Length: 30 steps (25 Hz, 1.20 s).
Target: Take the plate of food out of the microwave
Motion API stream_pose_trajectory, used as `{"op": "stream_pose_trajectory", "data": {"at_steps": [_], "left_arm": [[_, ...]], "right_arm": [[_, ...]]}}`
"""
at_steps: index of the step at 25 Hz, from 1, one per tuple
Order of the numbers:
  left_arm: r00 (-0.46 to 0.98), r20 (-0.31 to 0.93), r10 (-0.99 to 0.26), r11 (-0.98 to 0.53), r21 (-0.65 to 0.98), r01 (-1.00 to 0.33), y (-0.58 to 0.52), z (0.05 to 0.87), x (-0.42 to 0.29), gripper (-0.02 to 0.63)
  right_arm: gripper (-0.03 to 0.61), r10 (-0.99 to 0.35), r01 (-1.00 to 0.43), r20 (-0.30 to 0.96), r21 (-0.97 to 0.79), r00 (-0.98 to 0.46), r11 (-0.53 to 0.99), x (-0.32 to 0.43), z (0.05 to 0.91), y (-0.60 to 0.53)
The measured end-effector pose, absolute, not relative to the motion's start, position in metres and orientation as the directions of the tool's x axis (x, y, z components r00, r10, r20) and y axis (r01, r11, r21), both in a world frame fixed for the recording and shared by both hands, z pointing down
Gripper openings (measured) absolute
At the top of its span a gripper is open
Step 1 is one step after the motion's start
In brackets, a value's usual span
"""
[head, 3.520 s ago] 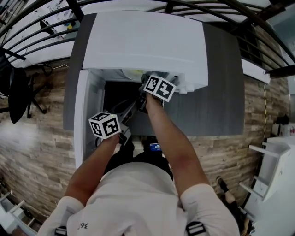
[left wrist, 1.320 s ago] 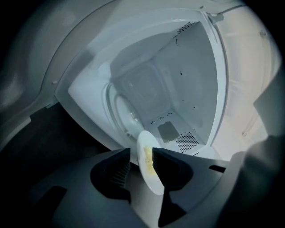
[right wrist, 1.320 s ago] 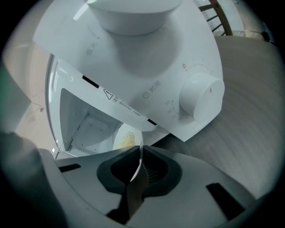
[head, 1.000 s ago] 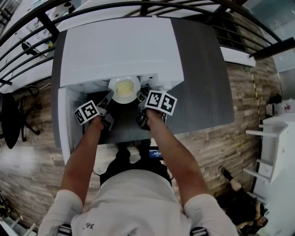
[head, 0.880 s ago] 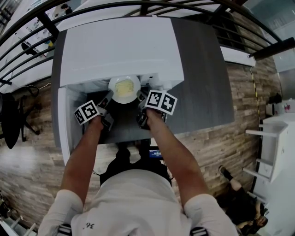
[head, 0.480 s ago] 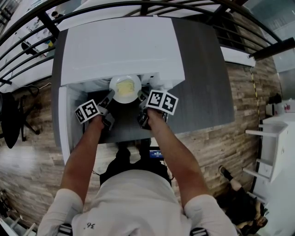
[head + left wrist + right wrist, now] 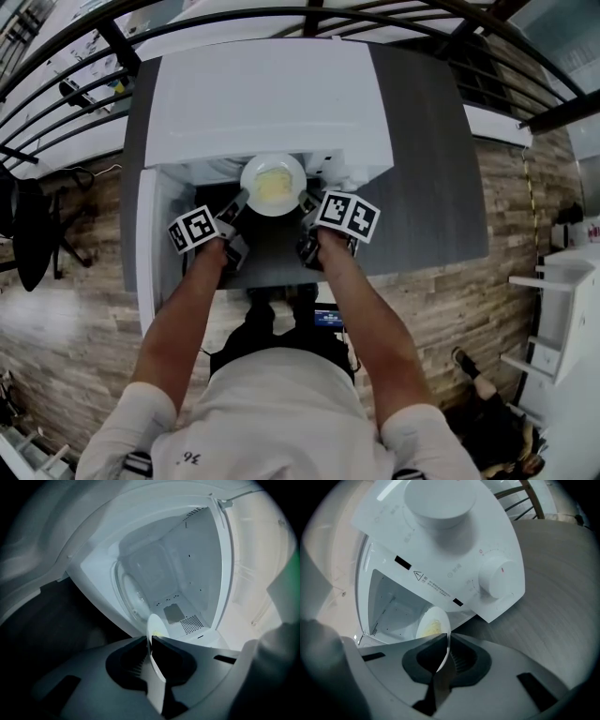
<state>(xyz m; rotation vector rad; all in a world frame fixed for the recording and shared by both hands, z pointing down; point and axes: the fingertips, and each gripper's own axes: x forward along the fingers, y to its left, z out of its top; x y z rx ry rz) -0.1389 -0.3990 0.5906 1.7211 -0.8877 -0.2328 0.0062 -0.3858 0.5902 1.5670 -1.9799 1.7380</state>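
A grey table (image 7: pixel 427 187) is seen beneath and ahead of both grippers, with a white microwave (image 7: pixel 272 94) set on it directly ahead of them. Its door (image 7: pixel 150 248) is swung open just outboard of the left gripper (image 7: pixel 239 202), and the bare cavity (image 7: pixel 180 573) is seen beyond that gripper's jaws. A white plate (image 7: pixel 249 184) is held at the cavity mouth, between the two grippers. Pale yellow food (image 7: pixel 273 186) is carried at its centre. The left jaws have just been closing and are clamped on the near left rim of the plate. The right gripper (image 7: pixel 307 202) is likewise clamped on the near right rim, with a dial (image 7: pixel 499 578) seen above and to the right of its jaws.
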Motion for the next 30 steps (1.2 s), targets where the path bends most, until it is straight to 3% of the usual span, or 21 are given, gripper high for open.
{"op": "stream_pose_trajectory", "data": {"at_steps": [30], "left_arm": [[0.751,0.281,-0.597,-0.135,0.888,-0.439,-0.324,0.577,-0.115,0.028]], "right_arm": [[0.025,-0.667,-0.699,0.605,-0.693,-0.435,-0.174,0.03,0.585,-0.309]]}}
